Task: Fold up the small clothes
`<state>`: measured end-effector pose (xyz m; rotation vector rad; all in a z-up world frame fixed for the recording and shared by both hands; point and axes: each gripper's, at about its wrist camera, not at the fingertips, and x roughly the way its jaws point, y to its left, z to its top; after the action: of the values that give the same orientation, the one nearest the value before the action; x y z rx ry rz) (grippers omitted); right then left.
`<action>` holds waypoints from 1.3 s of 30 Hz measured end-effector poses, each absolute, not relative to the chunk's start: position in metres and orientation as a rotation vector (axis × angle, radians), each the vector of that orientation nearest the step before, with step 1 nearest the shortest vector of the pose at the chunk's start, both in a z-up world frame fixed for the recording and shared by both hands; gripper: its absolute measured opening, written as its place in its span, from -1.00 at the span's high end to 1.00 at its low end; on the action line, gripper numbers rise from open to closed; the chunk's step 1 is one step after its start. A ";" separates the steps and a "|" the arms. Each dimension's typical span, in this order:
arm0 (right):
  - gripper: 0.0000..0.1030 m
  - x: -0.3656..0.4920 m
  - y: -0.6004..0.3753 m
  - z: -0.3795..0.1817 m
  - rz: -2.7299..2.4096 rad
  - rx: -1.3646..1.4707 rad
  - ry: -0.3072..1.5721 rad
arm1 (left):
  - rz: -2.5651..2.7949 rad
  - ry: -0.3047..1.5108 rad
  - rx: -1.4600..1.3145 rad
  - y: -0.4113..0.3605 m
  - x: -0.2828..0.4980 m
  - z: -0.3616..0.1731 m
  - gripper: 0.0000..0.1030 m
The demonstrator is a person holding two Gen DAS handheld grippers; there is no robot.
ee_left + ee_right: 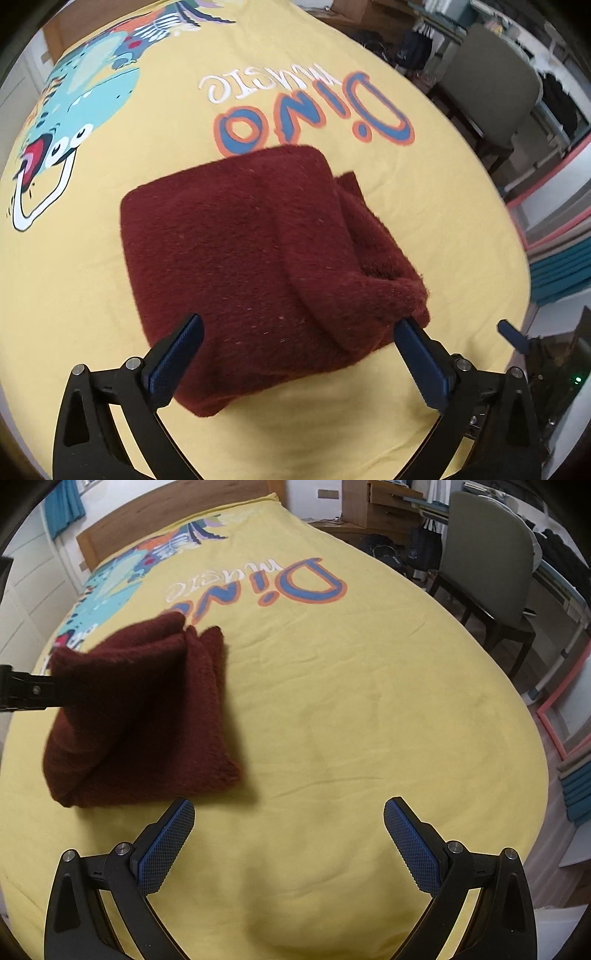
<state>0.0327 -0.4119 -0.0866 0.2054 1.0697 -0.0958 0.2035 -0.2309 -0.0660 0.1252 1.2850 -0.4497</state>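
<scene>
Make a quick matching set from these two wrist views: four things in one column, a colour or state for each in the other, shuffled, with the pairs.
Column 1:
1. folded garment
2. bed sheet
3. chair
4. right claw

Column 2:
A. yellow, with a dinosaur print
B. grey-green, standing beside the bed
C. open, holding nothing
D. dark red, lying folded on the sheet

Pairs: 1-D, 2-A, 3-B, 4-C

The left claw is open too, its fingers on either side of the garment's near edge.
</scene>
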 end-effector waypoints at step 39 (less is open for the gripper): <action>0.65 0.163 -0.339 -0.068 0.238 0.276 1.282 | -0.321 1.290 0.012 -0.082 0.172 -0.097 -0.97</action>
<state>0.1630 -0.3393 -0.0679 0.2760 1.2825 0.2385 0.1720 -0.0822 -0.0972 0.0120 1.2903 -0.3211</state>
